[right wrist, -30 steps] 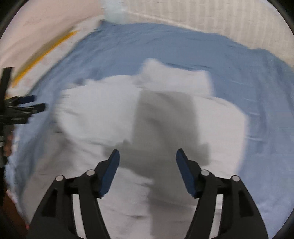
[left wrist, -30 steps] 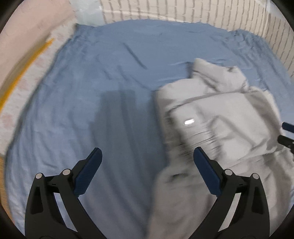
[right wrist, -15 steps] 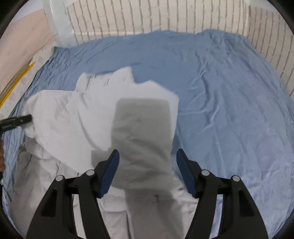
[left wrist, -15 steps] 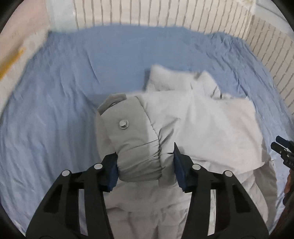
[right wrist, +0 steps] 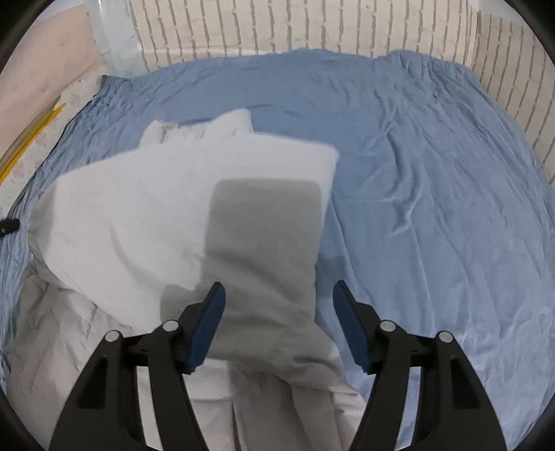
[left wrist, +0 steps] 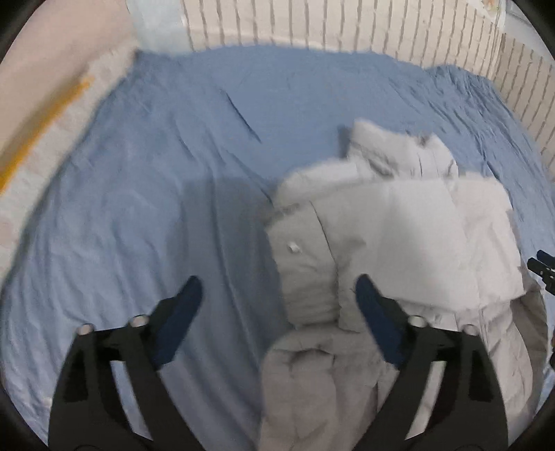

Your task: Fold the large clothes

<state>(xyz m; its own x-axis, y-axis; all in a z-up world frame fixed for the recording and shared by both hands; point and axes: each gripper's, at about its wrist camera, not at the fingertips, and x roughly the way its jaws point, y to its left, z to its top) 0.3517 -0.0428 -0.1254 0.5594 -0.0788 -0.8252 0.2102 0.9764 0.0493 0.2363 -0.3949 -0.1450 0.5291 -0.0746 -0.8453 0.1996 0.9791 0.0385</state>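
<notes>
A light grey padded jacket (left wrist: pixel 392 249) lies bunched on the blue bed sheet (left wrist: pixel 156 180), both sleeves folded across its body. In the left wrist view its snap-button cuff (left wrist: pixel 298 256) lies ahead of my left gripper (left wrist: pixel 277 305), which is open and empty. In the right wrist view the jacket (right wrist: pixel 145 215) fills the left half. A grey sleeve (right wrist: pixel 263 243) runs down between the fingers of my right gripper (right wrist: pixel 277 319), which is open and holds nothing. The right gripper's tips show at the right edge of the left wrist view (left wrist: pixel 541 267).
The blue sheet (right wrist: pixel 433 190) covers the whole bed. A white brick-pattern wall (right wrist: pixel 312 27) bounds the back and right sides. A pale headboard with a yellow stripe (left wrist: pixel 41 114) runs along the left.
Half a second ago my left gripper was closed on the jacket's cuff; now it is open and drawn back left, the cuff lying on the jacket. The right gripper stays open above the sleeve.
</notes>
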